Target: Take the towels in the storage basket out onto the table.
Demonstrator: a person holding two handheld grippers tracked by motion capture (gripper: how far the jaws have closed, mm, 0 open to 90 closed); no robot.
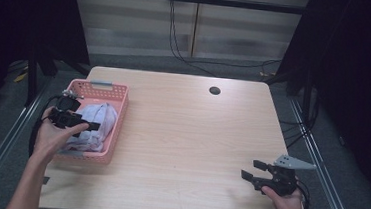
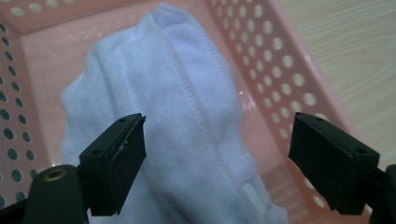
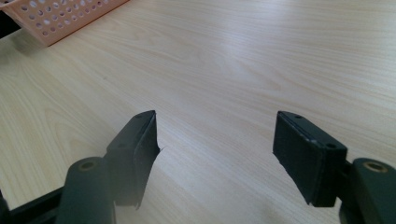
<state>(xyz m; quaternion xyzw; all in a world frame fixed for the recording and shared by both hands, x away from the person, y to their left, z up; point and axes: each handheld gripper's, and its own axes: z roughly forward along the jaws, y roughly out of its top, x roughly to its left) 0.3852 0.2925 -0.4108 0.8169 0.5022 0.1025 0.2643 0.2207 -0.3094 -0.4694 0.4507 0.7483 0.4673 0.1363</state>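
Left tool (image 2: 217,154) hovering released over the cloth (image 2: 173,116)

The cloth is lying lengthwise along the basket (image 2: 280,60); right tool (image 3: 215,154) is resting released above the surface (image 3: 243,60).

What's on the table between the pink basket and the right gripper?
Nothing: bare wooden table between the pink basket and the right gripper, seen in the high view.

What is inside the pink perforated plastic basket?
A crumpled white cloth lies in the pink perforated plastic basket, with the open left gripper above it. Whatever lies beneath the cloth is covered.
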